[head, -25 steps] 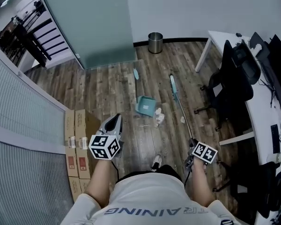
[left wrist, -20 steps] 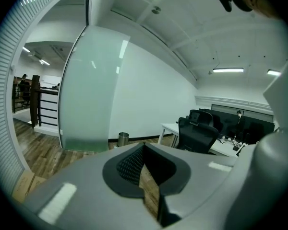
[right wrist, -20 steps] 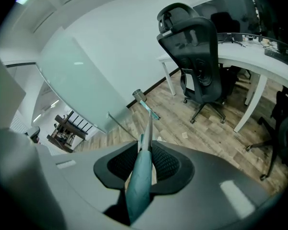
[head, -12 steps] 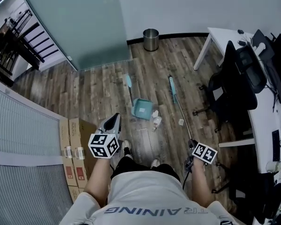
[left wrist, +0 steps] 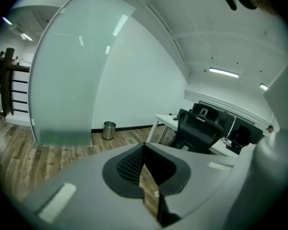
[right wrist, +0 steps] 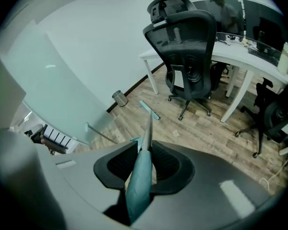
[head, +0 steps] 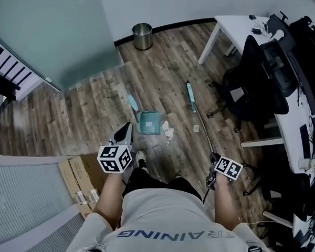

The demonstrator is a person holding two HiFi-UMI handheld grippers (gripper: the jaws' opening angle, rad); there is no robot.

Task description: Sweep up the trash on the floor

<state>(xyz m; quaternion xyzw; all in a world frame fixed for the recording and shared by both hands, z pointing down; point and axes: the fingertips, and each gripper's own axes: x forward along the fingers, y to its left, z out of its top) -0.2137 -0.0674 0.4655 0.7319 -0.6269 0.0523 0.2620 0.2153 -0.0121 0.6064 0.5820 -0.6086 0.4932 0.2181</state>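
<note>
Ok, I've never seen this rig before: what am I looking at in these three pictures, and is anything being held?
There is no robot here. A person carries a hand-held gripper in each hand. The head view comes from a camera on the person's head, looking down at the floor. The two gripper views come from cameras riding on the grippers, looking along their jaws. On the floor lie a teal dustpan and crumpled paper beside it. The right hand-held gripper is shut on the broom handle, with the broom's head out ahead near the paper. The left hand-held gripper is shut and empty. A bin stands by the wall.
</note>
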